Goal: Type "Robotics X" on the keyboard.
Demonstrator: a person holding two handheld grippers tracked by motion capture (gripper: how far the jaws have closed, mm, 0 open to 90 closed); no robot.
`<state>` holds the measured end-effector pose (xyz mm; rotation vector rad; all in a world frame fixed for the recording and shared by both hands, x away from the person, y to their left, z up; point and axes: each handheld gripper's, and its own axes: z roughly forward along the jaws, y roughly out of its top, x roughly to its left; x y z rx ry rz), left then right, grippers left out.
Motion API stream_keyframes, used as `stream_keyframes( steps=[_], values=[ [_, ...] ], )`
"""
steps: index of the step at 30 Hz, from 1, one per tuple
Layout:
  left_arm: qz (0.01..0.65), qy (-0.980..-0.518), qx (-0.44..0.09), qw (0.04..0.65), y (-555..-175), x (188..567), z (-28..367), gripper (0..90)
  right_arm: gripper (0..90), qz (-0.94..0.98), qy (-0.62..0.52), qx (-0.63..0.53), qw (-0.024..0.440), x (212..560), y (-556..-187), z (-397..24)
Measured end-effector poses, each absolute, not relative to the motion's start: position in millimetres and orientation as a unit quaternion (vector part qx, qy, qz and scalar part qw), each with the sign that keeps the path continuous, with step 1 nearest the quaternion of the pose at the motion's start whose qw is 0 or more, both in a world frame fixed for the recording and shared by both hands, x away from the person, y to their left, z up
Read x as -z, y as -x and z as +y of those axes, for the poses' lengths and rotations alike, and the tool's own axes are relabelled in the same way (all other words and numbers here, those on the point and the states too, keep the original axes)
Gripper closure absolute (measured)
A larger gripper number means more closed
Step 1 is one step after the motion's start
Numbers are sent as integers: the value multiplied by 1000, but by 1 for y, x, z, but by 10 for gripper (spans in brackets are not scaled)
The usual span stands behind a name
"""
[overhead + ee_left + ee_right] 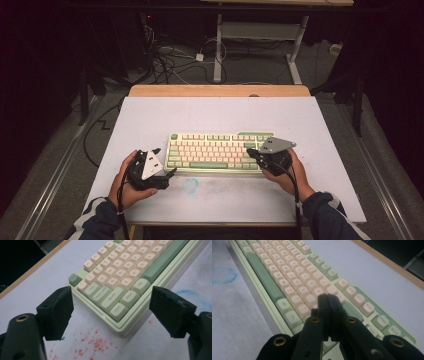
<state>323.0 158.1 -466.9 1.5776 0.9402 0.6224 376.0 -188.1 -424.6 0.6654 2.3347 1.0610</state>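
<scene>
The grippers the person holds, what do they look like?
Both the left gripper and the right gripper are black, each topped by a grey three-cornered plate. Brass-coloured rings mark the jaw arms. A black cable trails from each. The sleeves are dark with white stripes.

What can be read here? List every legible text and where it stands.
"Ctrl", "Win", "Alt", "Shift", "Caps Lock", "Tab": bottom-left keys of the keyboard, left gripper view.
Letter and number keys there: blurred, only guessable.
Right-end keys of the keyboard, right gripper view: too blurred to read.
High view: legends too small.
</scene>
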Motion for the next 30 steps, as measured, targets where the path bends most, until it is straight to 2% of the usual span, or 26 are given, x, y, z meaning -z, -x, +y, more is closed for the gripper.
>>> stream_keyframes(
  steps=[17, 30],
  values=[
    [423, -676, -254, 548, -313, 479, 169, 181, 900, 874, -225, -363, 230, 434, -408, -132],
    [423, -674, -256, 549, -314, 477, 171, 181, 900, 885, -233, -336, 224, 446, -423, -120]
  ],
)
